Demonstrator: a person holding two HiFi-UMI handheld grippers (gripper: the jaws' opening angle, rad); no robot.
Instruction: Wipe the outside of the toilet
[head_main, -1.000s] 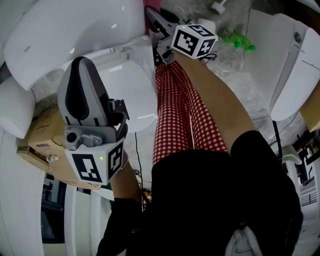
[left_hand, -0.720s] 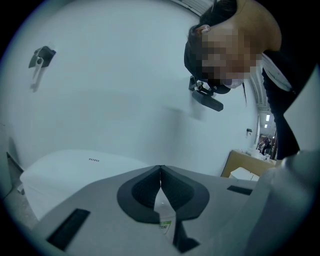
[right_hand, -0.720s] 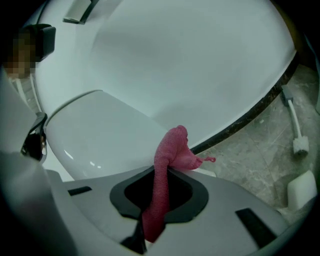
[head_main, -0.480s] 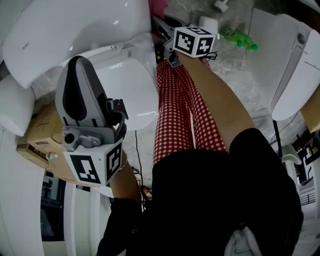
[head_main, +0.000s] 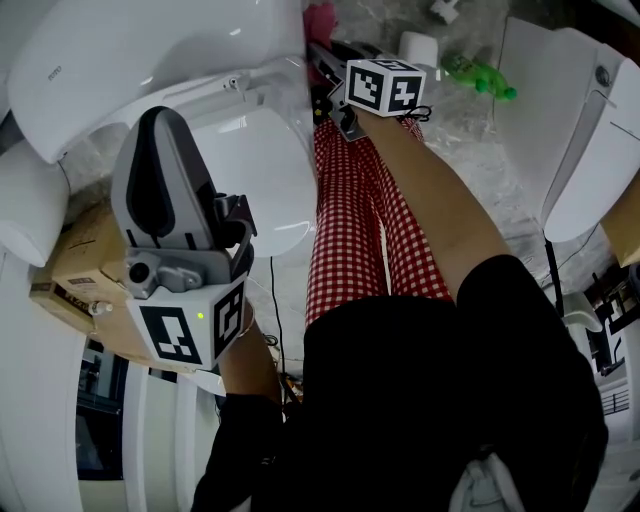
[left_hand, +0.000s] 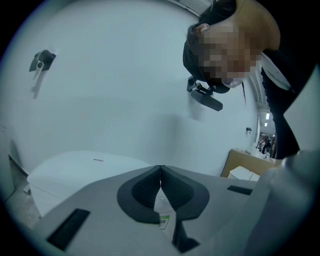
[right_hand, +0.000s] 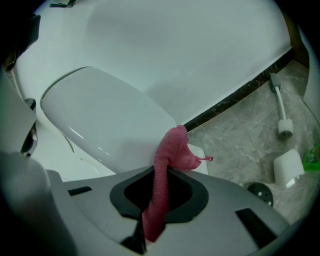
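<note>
The right gripper (right_hand: 161, 175), clamped on a pink knitted cloth (right_hand: 172, 150), should press it flat against the glossy white ceramic toilet (right_hand: 100, 125) at centre-left; the left gripper (left_hand: 160, 172) is closed and empty.

Bright, even light; glossy white glare; both gripper views show dark fisheye edges.

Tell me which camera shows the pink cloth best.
Right gripper view: the pink cloth stands centred, pinched between the jaws. Head view catches only a scrap at top; left gripper view shows none.
</note>
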